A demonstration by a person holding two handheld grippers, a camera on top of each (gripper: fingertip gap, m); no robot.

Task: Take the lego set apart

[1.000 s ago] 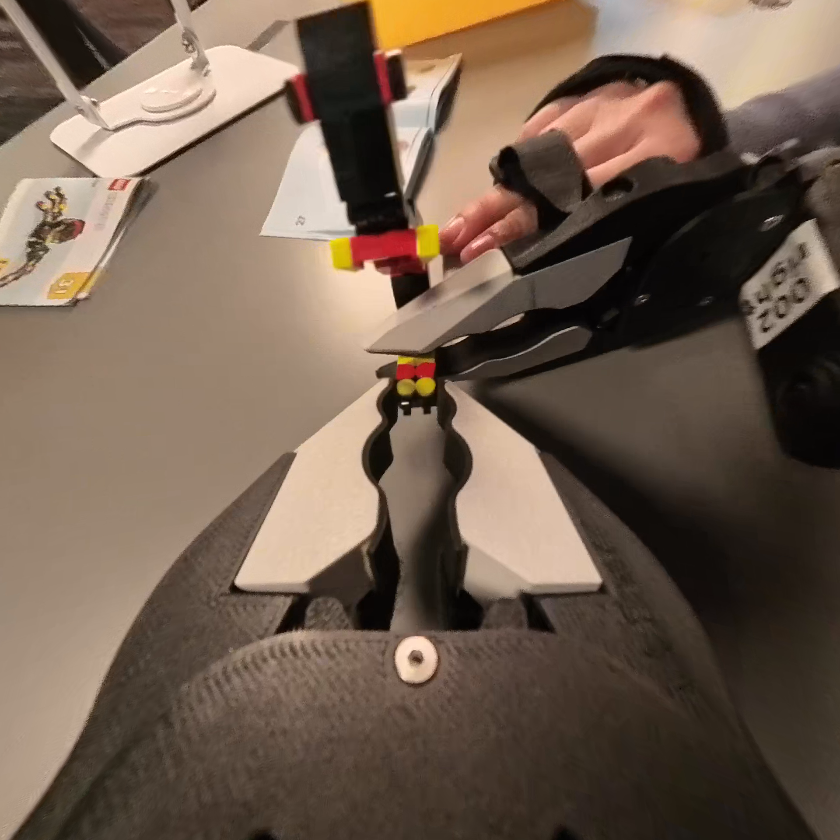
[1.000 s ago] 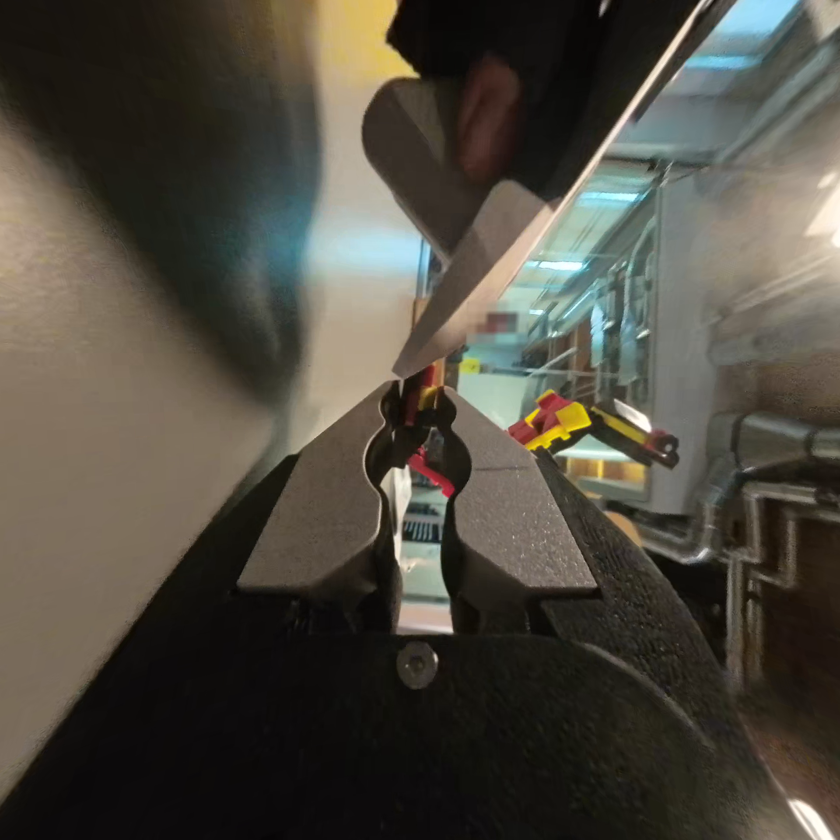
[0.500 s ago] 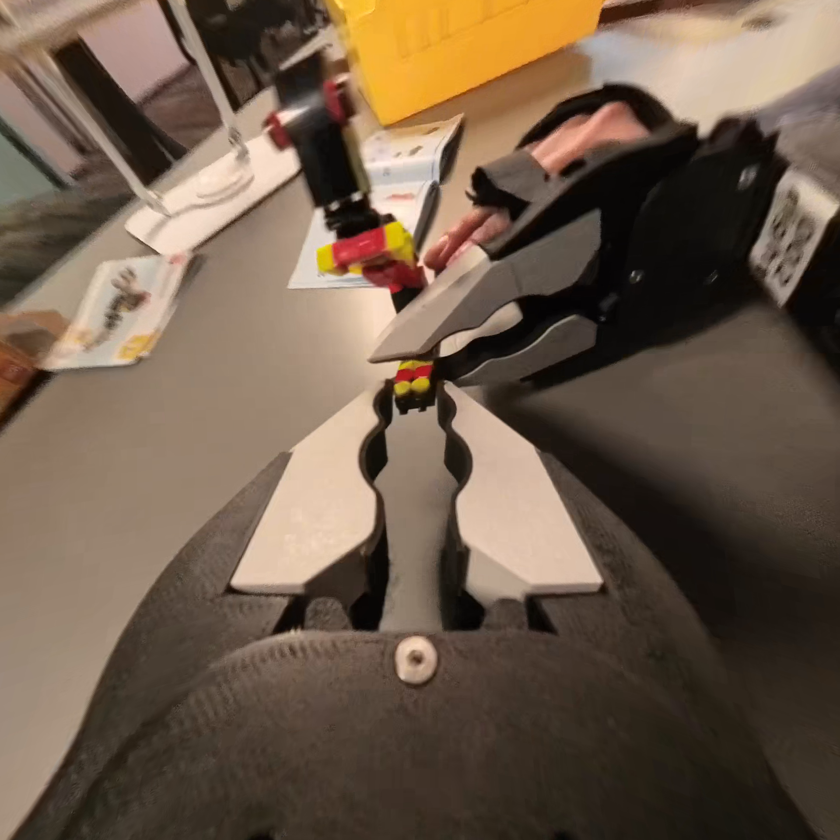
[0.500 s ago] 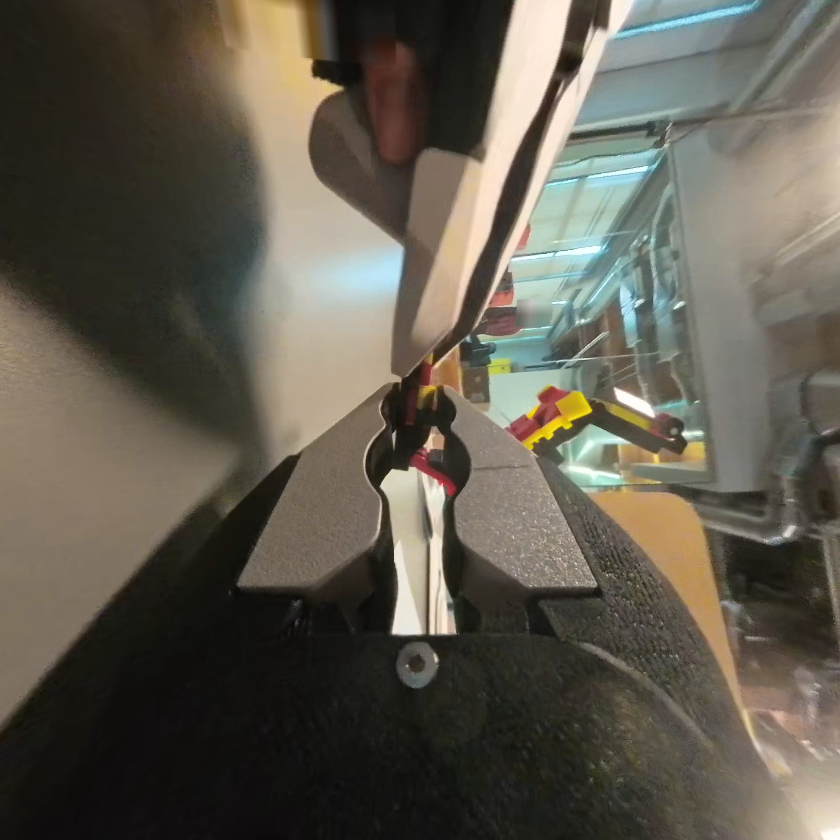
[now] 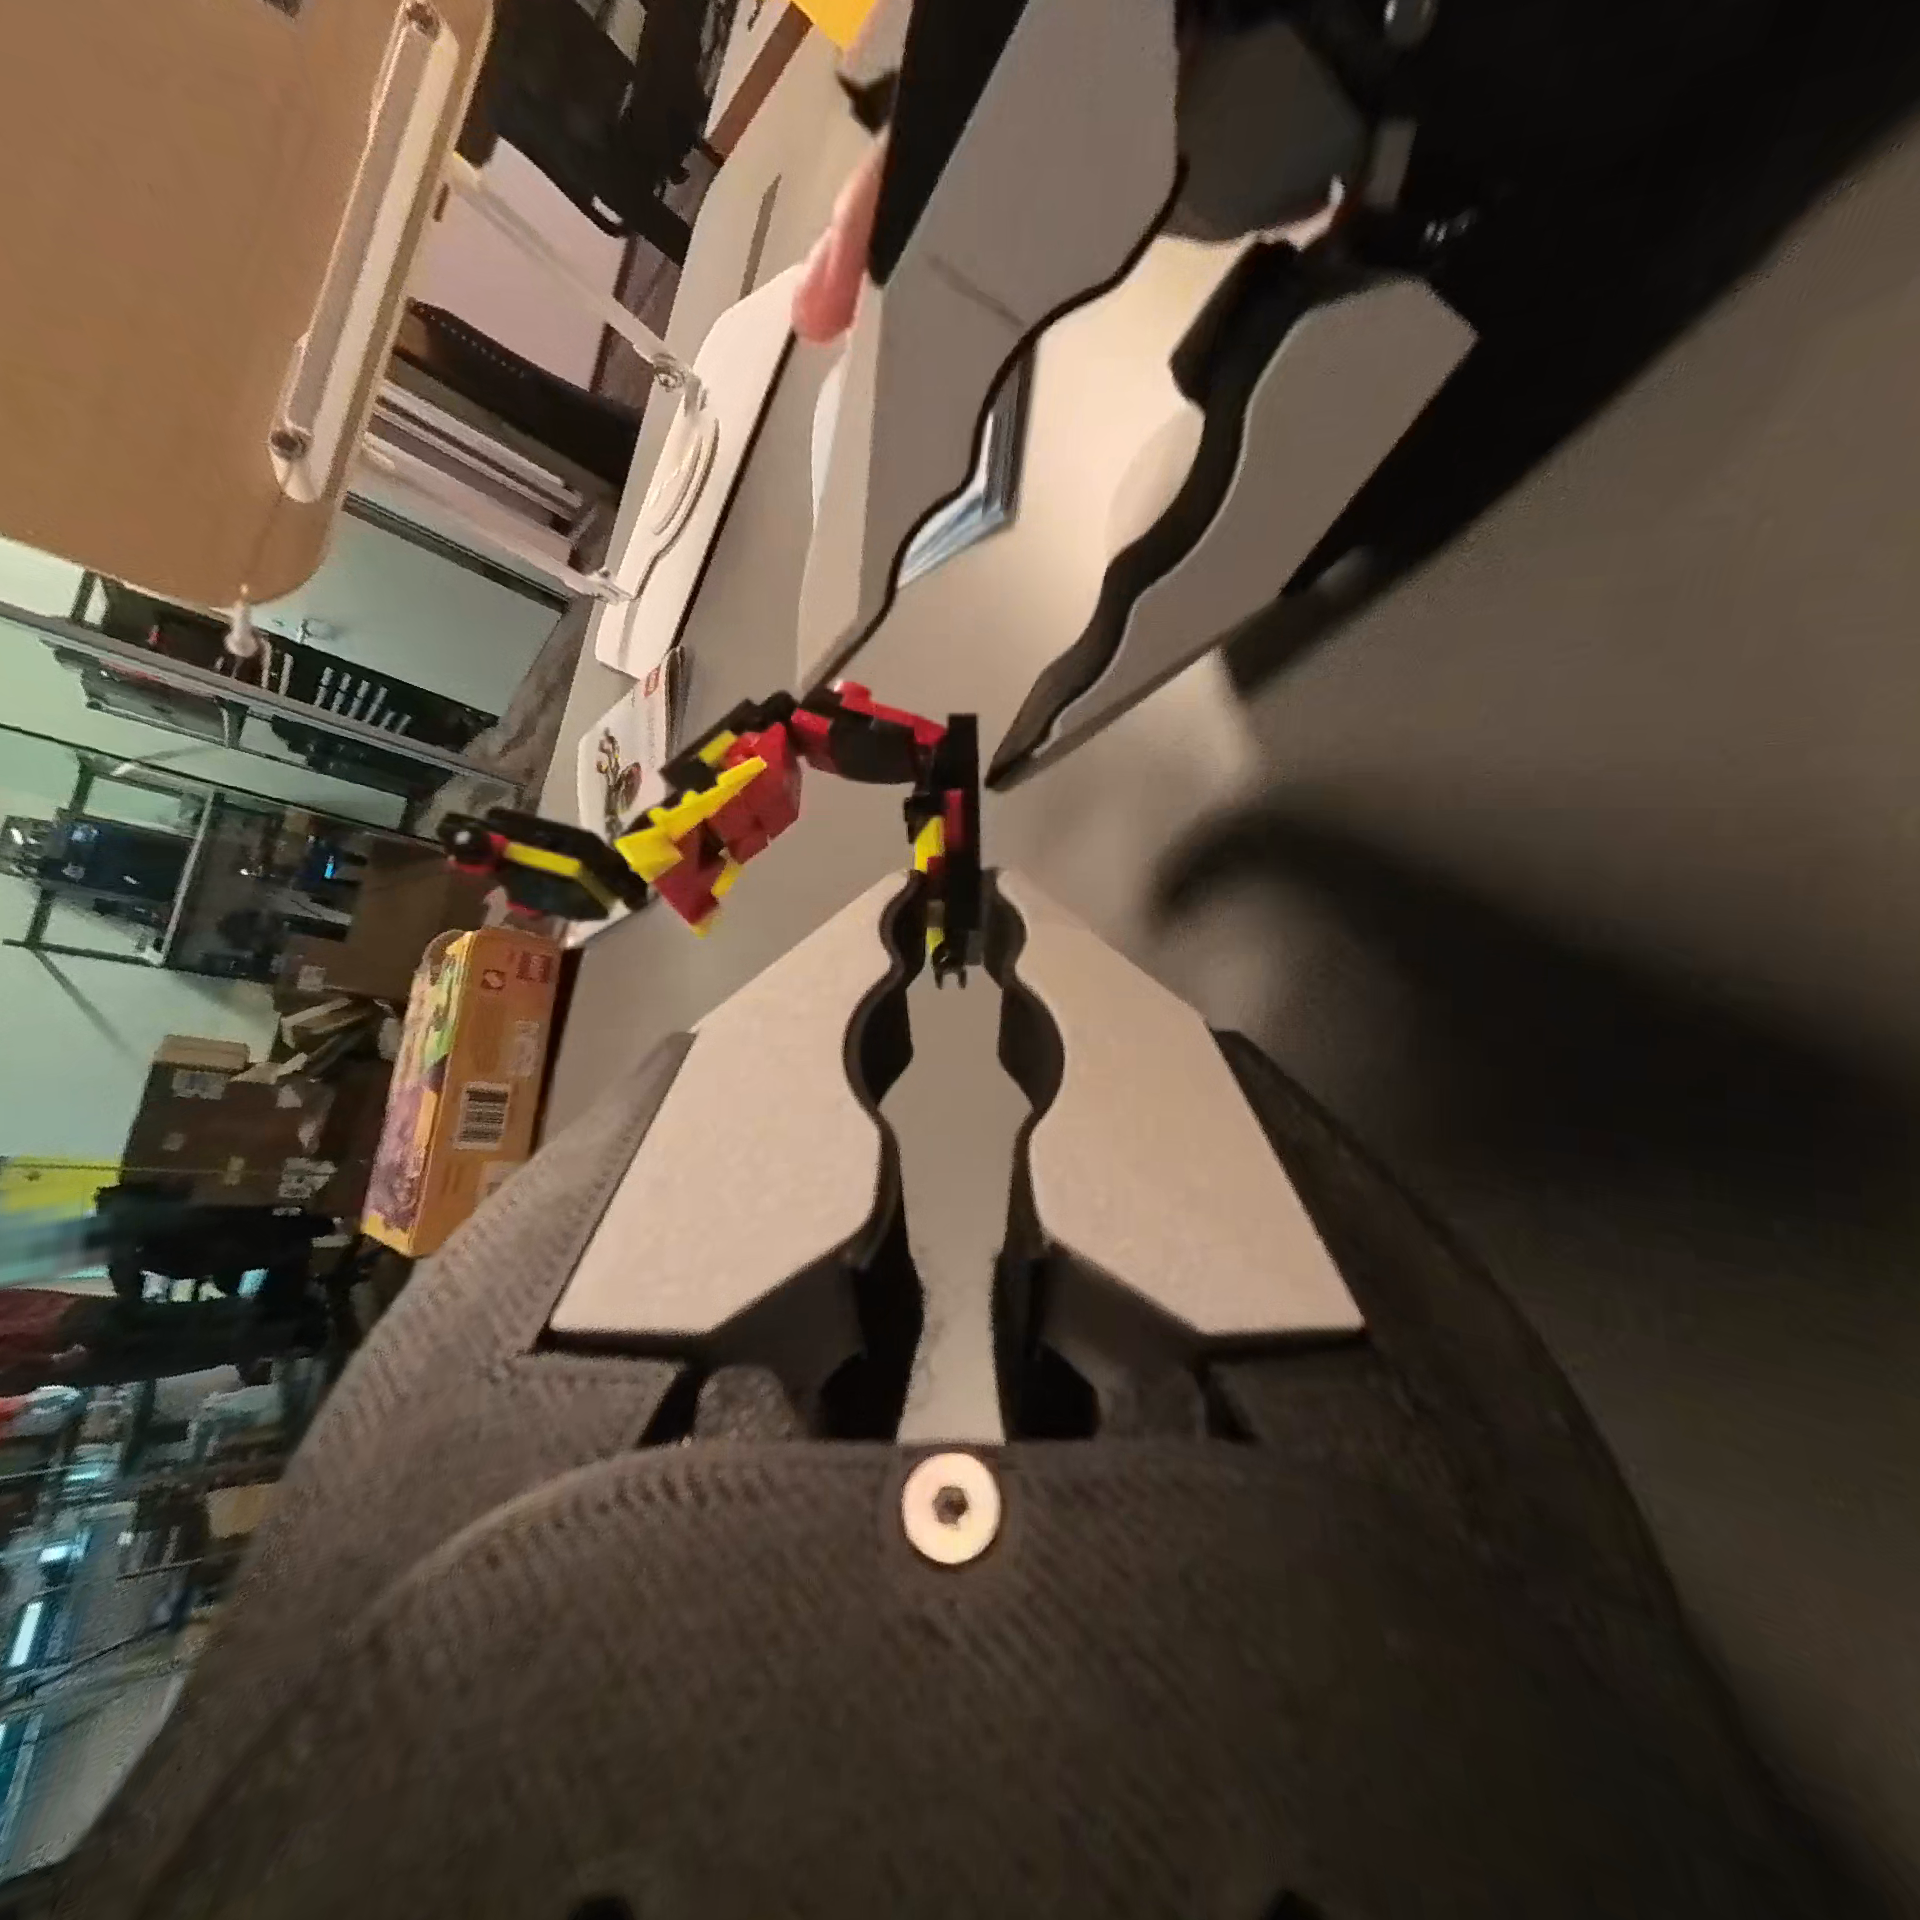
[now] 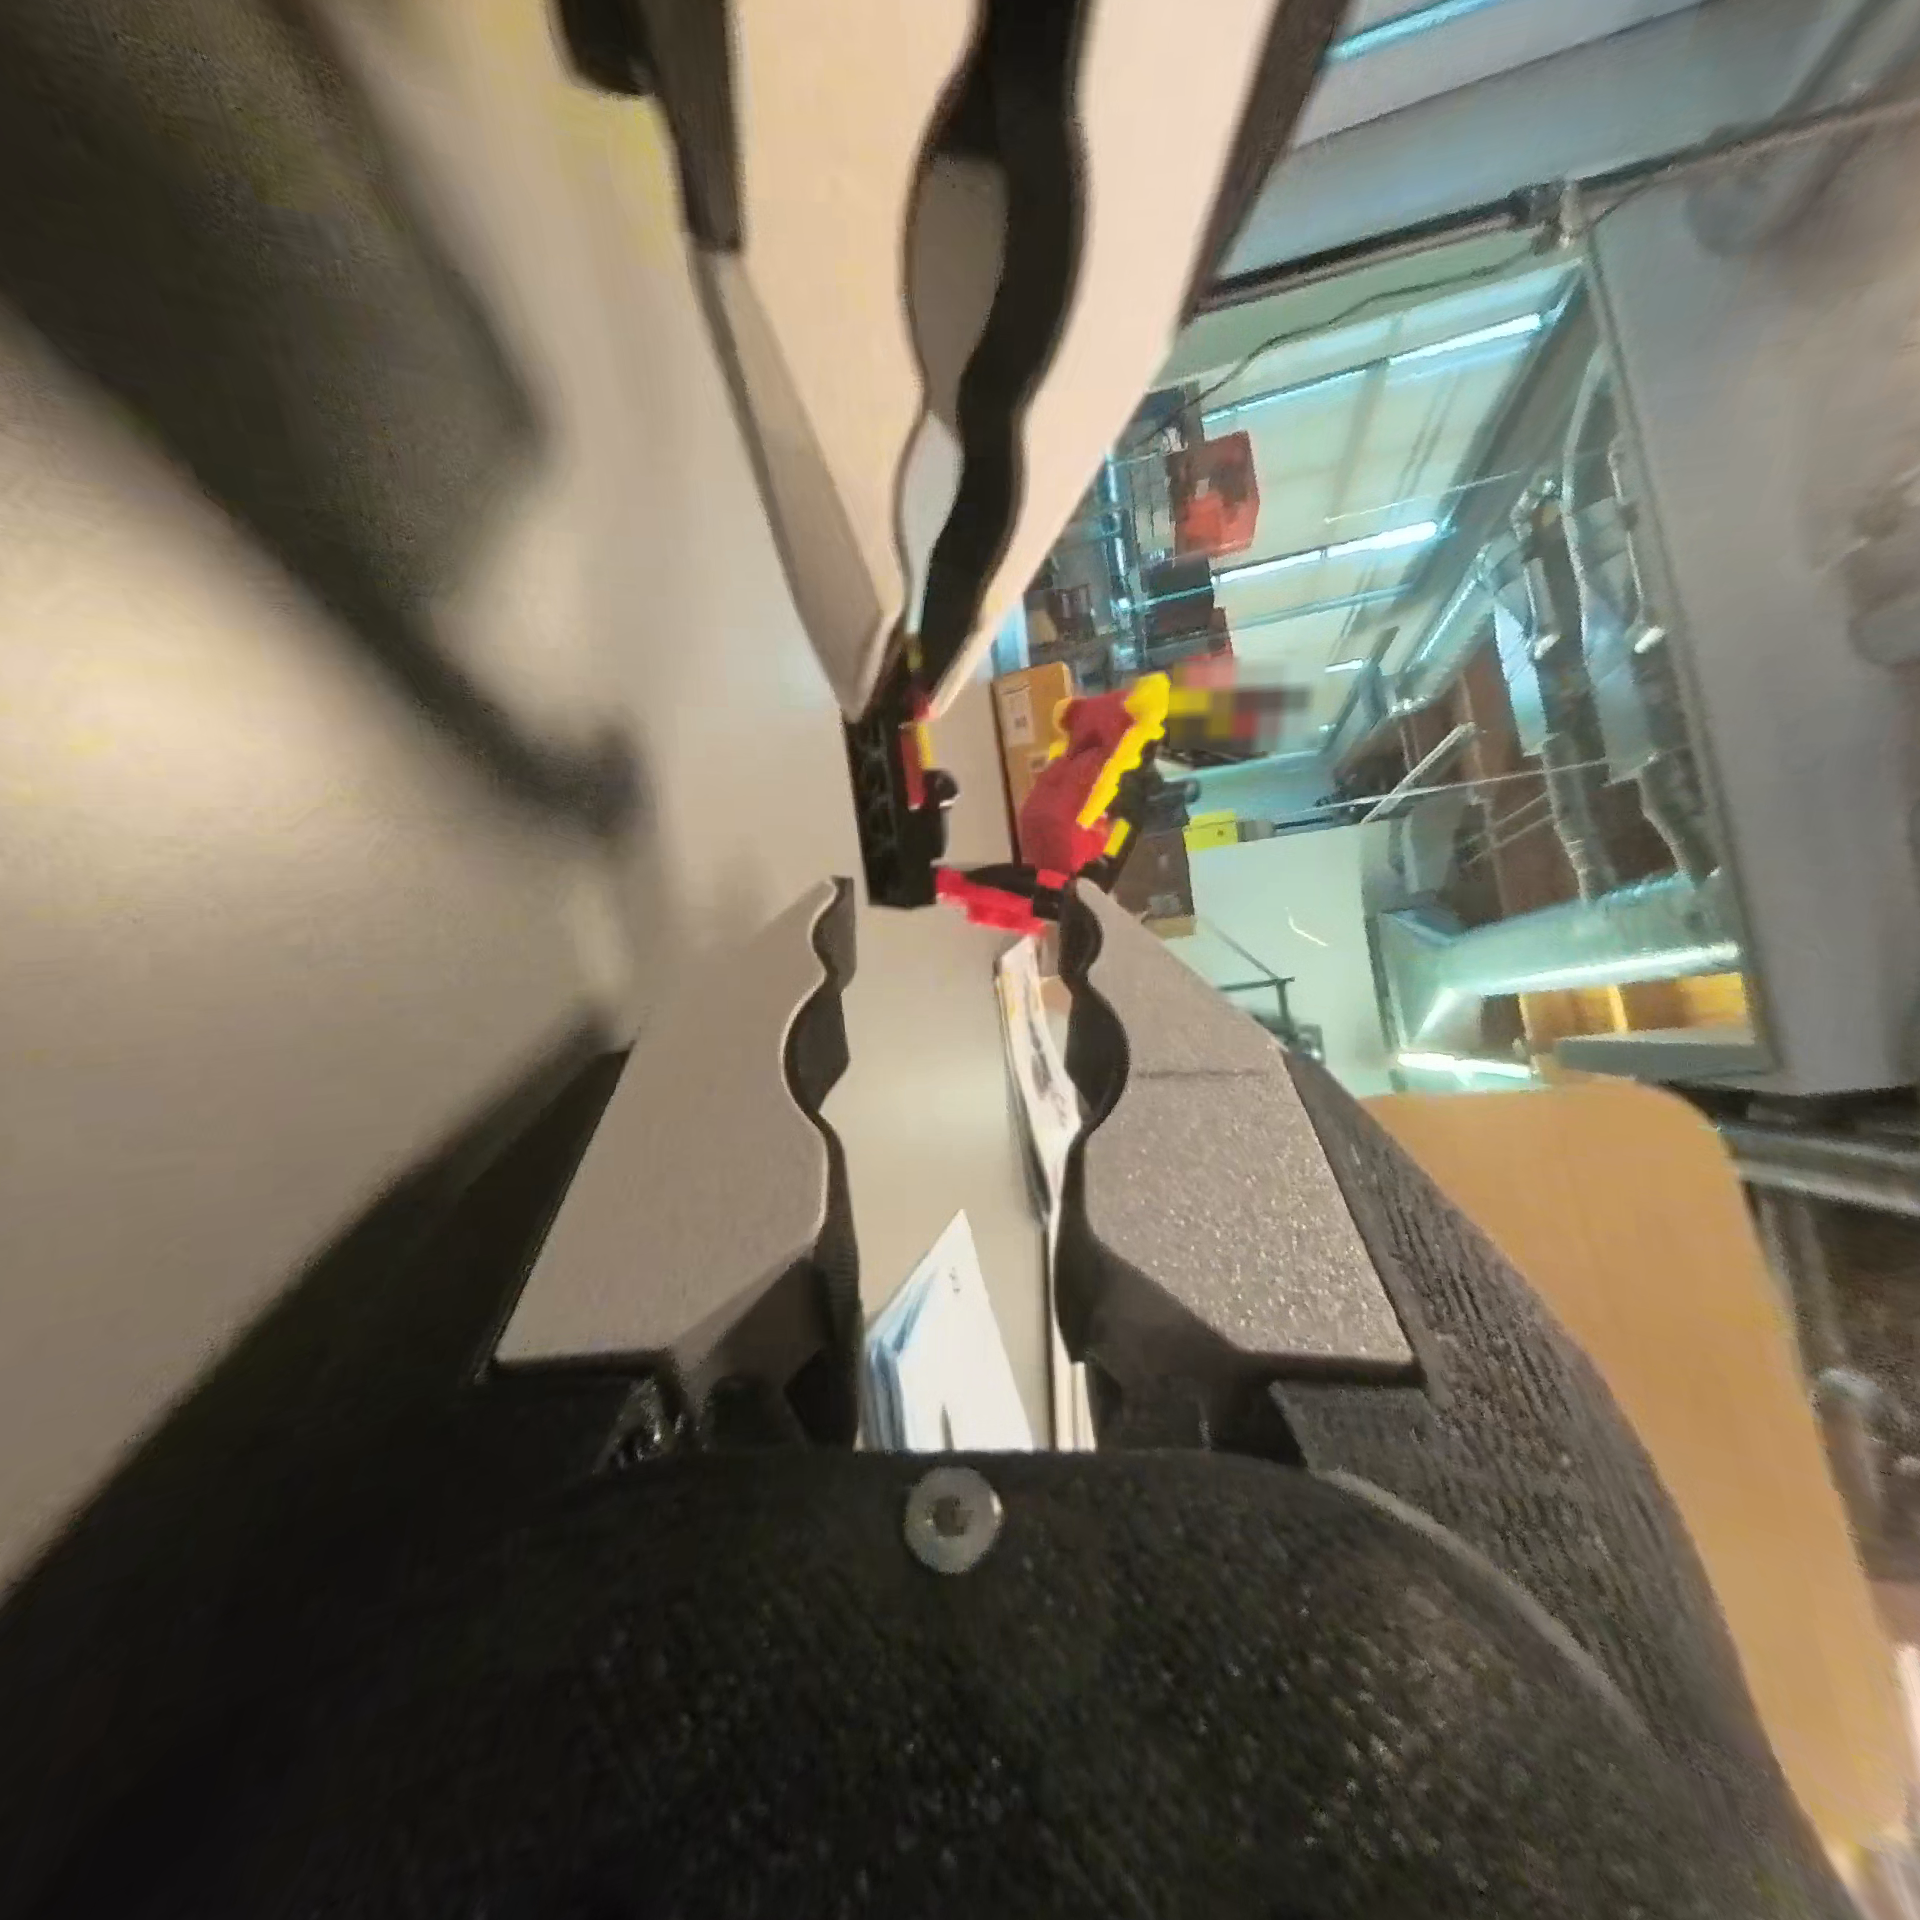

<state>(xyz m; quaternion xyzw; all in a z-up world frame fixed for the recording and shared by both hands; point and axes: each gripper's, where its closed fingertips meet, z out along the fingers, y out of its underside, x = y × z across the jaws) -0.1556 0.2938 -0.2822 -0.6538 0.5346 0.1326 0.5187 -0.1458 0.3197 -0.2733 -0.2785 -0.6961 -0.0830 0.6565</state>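
The lego model [image 5: 748, 810] is a small red, black and yellow figure held in the air. My left gripper [image 5: 951, 894] is shut on its flat black end piece, and the body and tail stick out to the left. My right gripper [image 6: 956, 899] is open, its tips on either side of the model's red and black limb [image 6: 987, 899] without pinching it. In the left wrist view the right gripper [image 5: 909, 727] reaches in from above with its jaws apart. In the right wrist view the left gripper [image 6: 920, 681] comes in from above, holding the model [image 6: 1070, 810].
Both views are rolled about a quarter turn. On the grey table [image 5: 1403, 987] lie instruction booklets [image 5: 623, 748] [image 6: 935, 1340], a white stand base [image 5: 707, 468] and a yellow lego box [image 5: 468, 1091]. A brown board [image 6: 1610, 1299] shows at the right. A person's finger [image 5: 831, 281] is near the right gripper. The tips of both grippers are at nearly the same place.
My right gripper has opened and let go of the model. Both grippers have rolled about a quarter turn. The left gripper still holds the model, which now sticks out sideways.
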